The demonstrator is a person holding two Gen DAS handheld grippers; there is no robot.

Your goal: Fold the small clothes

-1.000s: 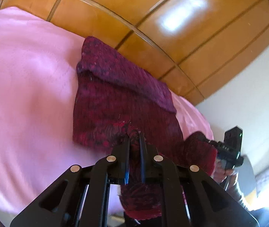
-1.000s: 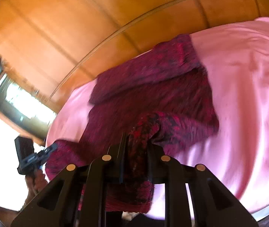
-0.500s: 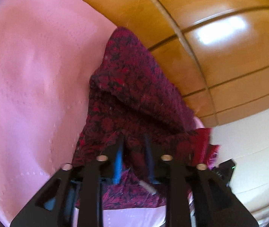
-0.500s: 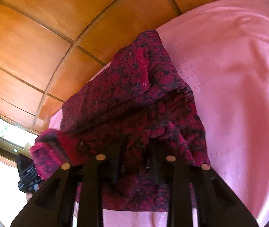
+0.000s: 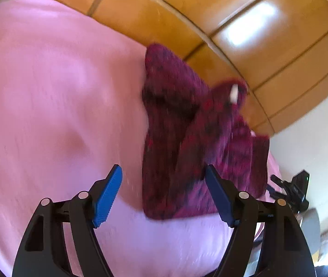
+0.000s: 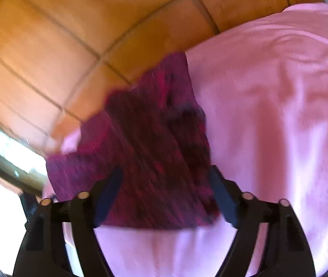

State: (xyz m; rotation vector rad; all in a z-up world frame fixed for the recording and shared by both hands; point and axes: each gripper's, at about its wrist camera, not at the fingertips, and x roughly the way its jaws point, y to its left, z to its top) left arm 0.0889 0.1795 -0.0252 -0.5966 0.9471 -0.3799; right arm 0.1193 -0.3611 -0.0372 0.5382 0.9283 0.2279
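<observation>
Left wrist: left gripper (image 5: 164,180) jaws opening, nothing gripped; garment (image 5: 194,143) on pink blanket (image 5: 48,92), its near left edge between fingers, overlapped by right finger.
Right wrist: right gripper (image 6: 165,181) jaws opening, released; garment (image 6: 150,150) between fingers, on blanket (image 6: 279,115).

A pink bedspread (image 5: 48,106) covers the surface in both views, with soft creases on it. Behind it stands glossy wooden panelling (image 5: 244,23) crossed by thin grooves and catching bright reflections, and a pale wall (image 5: 314,147) adjoins it. A bright window (image 6: 4,147) shows at the right view's left edge.
</observation>
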